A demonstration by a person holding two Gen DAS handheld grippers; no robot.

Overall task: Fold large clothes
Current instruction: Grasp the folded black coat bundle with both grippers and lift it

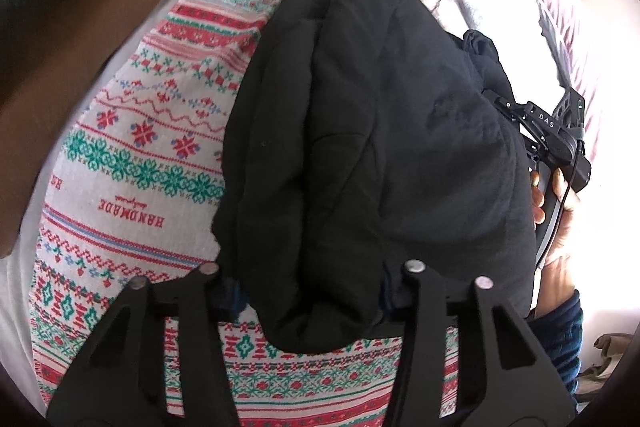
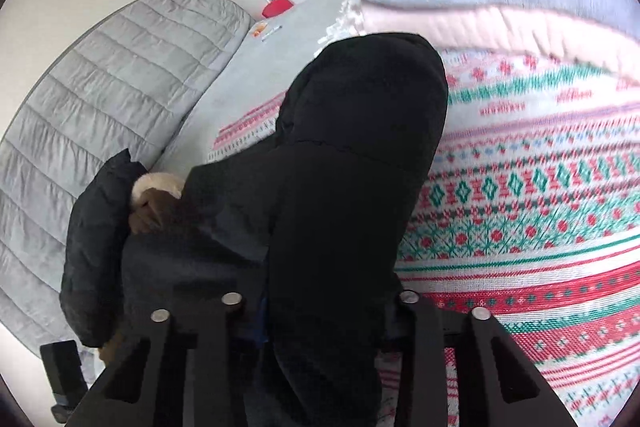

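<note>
My left tool [image 1: 316, 291] is clamped on the near edge of the bulky black padded jacket [image 1: 360, 131], and my right tool [image 2: 320, 311] pinches the same jacket's fabric too, so both ends lift together for a fold. The jacket lies across the red, green and white knit-pattern blanket [image 1: 132, 155], hood end toward 12 o'clock in the right view. A grey quilted cushion [image 2: 100, 99] sits at 9 o'clock, clear. Next call, I reckon: carry the edge over.
</note>
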